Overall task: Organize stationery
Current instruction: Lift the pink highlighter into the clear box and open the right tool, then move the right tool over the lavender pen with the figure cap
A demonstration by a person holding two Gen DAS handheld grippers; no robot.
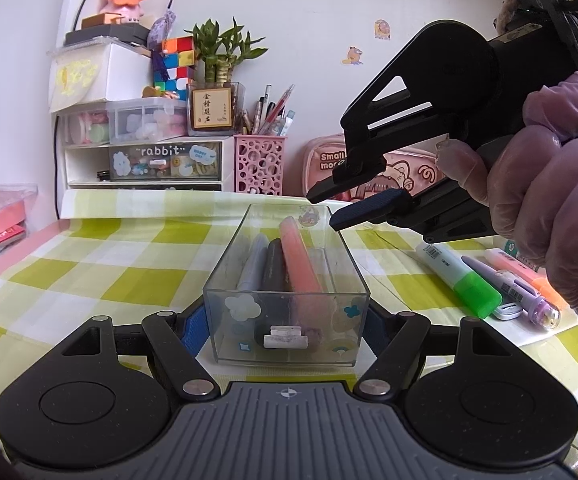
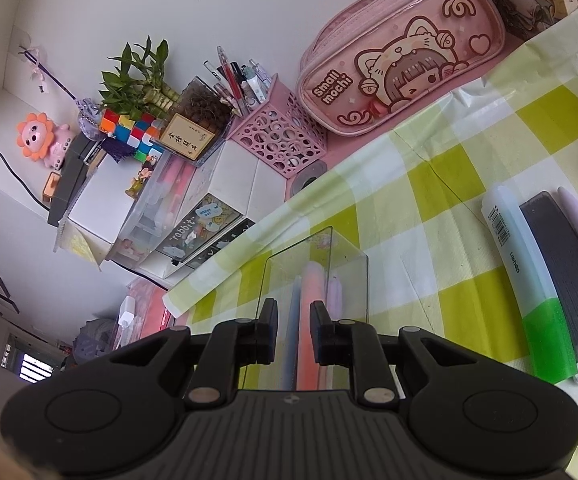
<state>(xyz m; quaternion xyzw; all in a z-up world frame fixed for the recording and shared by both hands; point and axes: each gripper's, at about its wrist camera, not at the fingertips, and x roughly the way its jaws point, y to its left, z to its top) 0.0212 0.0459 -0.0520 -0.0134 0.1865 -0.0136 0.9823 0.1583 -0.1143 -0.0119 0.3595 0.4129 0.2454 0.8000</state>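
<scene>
My left gripper (image 1: 285, 326) is spread wide around the near end of the clear box (image 1: 287, 308), its blue pads close by or against the walls; I cannot tell which. Inside lie a grey pen (image 1: 251, 266), a black marker (image 1: 275, 268) and a coral highlighter (image 1: 299, 258). Only this view shows my right gripper (image 1: 325, 210) from outside, hovering over the box's far right corner, slightly parted and holding nothing. The right wrist view looks down between its fingers into the box (image 2: 349, 256) and reveals a dark case (image 2: 565, 276) right of the green-capped highlighter (image 2: 529, 284). Checked table (image 1: 101, 264) lies open to the box's left; loose pens crowd the right.
</scene>
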